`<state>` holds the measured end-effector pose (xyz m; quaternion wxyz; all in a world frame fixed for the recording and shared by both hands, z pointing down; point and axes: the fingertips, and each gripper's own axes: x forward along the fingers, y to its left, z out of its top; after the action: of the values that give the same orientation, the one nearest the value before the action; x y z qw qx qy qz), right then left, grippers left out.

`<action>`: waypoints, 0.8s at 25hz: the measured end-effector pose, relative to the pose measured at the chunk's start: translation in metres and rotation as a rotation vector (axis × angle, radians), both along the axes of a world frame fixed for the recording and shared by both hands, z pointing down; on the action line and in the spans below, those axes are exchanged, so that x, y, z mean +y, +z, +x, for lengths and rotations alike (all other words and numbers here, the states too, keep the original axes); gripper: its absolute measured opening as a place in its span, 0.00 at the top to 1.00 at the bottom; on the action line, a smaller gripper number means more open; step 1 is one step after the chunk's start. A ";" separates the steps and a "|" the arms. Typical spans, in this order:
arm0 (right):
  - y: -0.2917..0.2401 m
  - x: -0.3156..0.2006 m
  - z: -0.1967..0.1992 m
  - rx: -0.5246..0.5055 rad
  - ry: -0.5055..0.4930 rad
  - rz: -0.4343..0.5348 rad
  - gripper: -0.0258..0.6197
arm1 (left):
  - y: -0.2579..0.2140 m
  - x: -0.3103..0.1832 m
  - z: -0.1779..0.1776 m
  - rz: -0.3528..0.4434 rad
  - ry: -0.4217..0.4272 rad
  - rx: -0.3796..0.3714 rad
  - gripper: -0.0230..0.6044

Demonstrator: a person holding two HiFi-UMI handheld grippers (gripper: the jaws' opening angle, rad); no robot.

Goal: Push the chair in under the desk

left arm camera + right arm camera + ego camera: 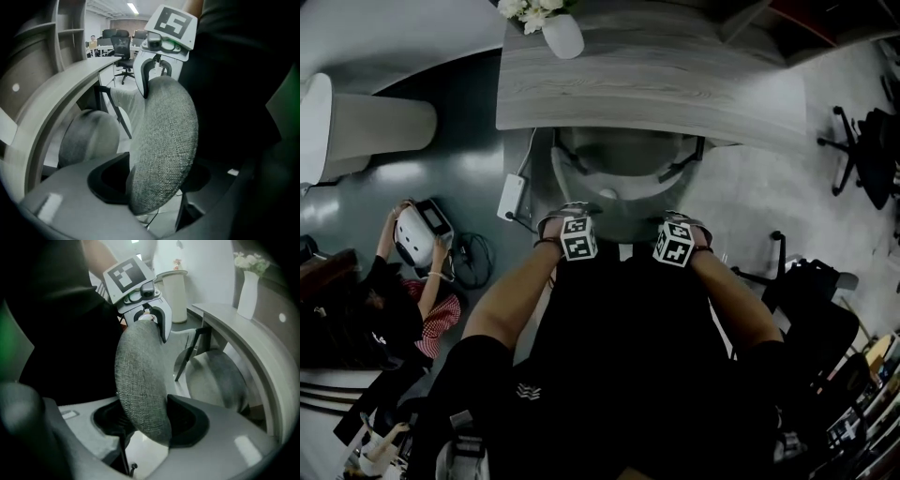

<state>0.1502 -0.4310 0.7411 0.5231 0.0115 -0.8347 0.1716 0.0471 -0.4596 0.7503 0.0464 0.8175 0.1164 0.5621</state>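
The grey fabric chair stands with its seat under the curved wooden desk. Both grippers sit on the top edge of its backrest. In the left gripper view the backrest passes between the jaws of my left gripper, and gaps show beside the fabric, so it is open. In the right gripper view the backrest likewise lies between the jaws of my right gripper, which stand apart and open. The seat is tucked below the desk edge. From the head view the left gripper and right gripper flank the backrest.
A white vase with flowers stands on the desk. A white power strip lies on the floor left of the chair. A person sits on the floor at left with a white device. Black office chairs stand at right.
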 end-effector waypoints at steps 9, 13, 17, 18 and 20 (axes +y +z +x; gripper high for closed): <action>-0.084 -0.048 -0.003 -0.296 0.281 -0.229 0.62 | -0.043 -0.008 -0.009 -0.089 0.013 0.027 0.53; -0.125 -0.107 0.006 -0.419 0.454 -0.116 0.62 | -0.070 -0.024 0.002 -0.066 -0.046 0.091 0.54; -0.150 -0.137 0.022 -0.428 0.505 0.023 0.62 | -0.122 -0.084 0.021 0.018 -0.325 0.300 0.75; -0.155 -0.143 0.025 -0.433 0.528 0.050 0.62 | -0.135 -0.101 0.023 0.067 -0.370 0.336 0.76; -0.168 -0.157 0.032 -0.461 0.595 0.090 0.62 | -0.166 -0.133 0.024 0.180 -0.433 0.390 0.82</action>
<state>0.1819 -0.5878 0.5735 0.2480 0.2373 -0.8973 0.2775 0.0711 -0.5924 0.5839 0.0693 0.9167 -0.1043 0.3794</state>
